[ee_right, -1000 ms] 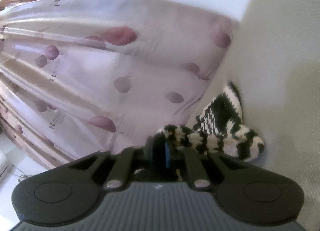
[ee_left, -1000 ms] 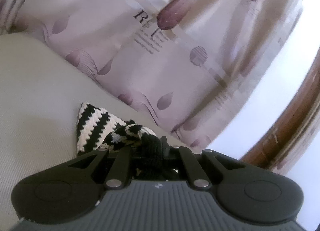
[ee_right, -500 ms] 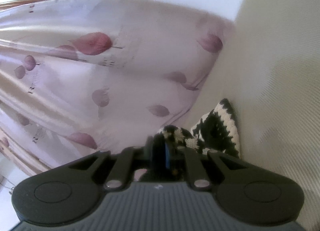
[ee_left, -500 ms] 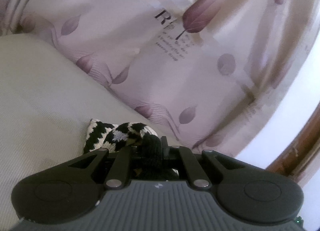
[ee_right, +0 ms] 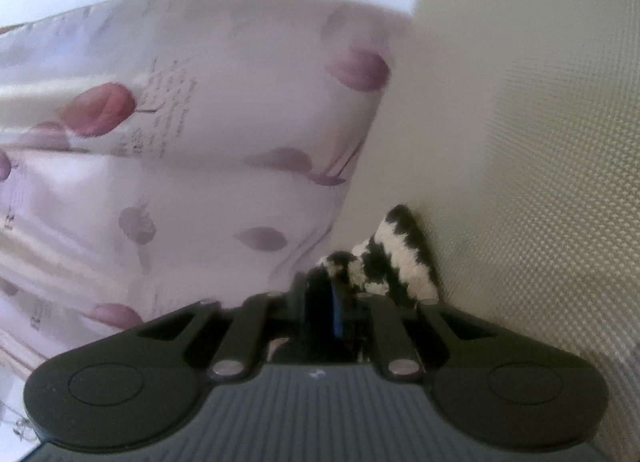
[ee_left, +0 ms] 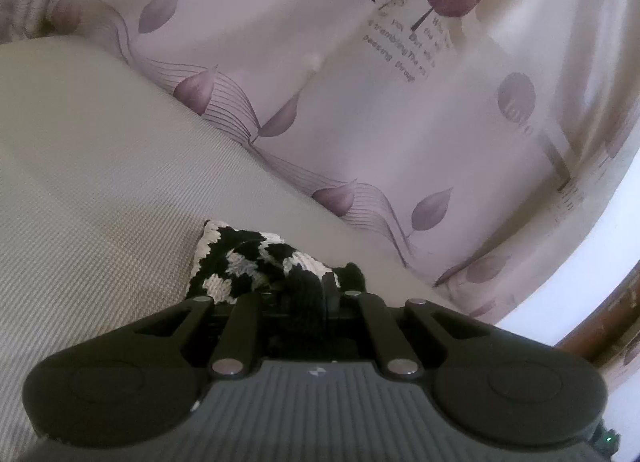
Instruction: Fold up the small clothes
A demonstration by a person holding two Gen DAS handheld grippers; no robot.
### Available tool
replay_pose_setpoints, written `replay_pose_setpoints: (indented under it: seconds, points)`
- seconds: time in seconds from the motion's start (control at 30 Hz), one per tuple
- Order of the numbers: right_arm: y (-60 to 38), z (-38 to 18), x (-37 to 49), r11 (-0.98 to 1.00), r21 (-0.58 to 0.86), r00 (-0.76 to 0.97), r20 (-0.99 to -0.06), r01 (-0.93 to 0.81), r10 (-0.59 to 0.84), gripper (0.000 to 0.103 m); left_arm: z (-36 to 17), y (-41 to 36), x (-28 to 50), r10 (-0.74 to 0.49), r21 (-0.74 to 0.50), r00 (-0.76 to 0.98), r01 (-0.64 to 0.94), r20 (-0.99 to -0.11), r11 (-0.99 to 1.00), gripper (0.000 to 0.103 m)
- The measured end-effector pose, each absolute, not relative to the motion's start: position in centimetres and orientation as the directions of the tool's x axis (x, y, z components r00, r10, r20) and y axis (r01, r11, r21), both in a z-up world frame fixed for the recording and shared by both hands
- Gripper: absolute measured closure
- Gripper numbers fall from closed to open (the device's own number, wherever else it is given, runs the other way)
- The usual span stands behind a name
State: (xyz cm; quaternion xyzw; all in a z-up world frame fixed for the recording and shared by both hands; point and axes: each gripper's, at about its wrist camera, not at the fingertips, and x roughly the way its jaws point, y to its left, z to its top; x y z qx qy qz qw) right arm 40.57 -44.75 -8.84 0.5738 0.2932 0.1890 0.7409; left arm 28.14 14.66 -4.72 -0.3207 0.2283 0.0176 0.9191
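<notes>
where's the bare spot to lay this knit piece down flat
Free: the wide beige woven surface left of the black-and-white knit garment, running up to the leaf-print curtain. In the right wrist view it is bare to the garment's right. Crowded: the strip along the curtain, where left gripper and right gripper pinch the garment.

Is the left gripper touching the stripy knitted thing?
Touching. The left wrist view shows the left gripper shut on the black-and-white knitted garment.

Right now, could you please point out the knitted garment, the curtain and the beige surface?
knitted garment [ee_left: 240, 262], left wrist view, striped body.
curtain [ee_left: 360, 110], left wrist view, leaf-printed middle.
beige surface [ee_left: 100, 182], left wrist view, bare weave.
</notes>
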Motion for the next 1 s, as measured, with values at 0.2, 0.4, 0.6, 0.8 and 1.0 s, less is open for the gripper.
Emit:
replay_pose_setpoints:
  seconds: [0.2, 0.4, 0.6, 0.8, 1.0]
  points:
    - [-44.8, -10.1, 41.2, 0.175, 0.984, 0.788, -0.143, 0.045, 0.598, 0.065, -4.6, 15.1, 28.5, -0.057, -0.569, 0.909, -0.209, -0.413, 0.795, 0.029]
    - [-46.2, -8.9, 39.1, 0.15, 0.987, 0.839, -0.039, -0.051, 0.542, 0.023, -3.1, 15.4, 27.4, 0.018, -0.509, 0.927, -0.221, -0.374, 0.832, 0.014]
    - [-42.9, -5.1, 36.5, 0.423, 0.882, 0.733, -0.145, -0.209, 0.665, 0.023, -3.6, 17.2, 25.1, 0.063, -0.496, 0.913, -0.275, -0.402, 0.823, 0.011]
    - [-35.2, -2.7, 34.1, 0.612, 0.682, 0.619, -0.292, -0.4, 0.729, 0.023, -5.3, 19.3, 23.0, 0.039, -0.483, 0.875, -0.303, -0.482, 0.821, 0.017]
    - [-29.1, -2.7, 34.5, 0.691, 0.559, 0.598, -0.38, -0.459, 0.705, 0.023, -5.8, 18.8, 21.4, 0.027, -0.411, 0.868, -0.262, -0.495, 0.873, 0.017]
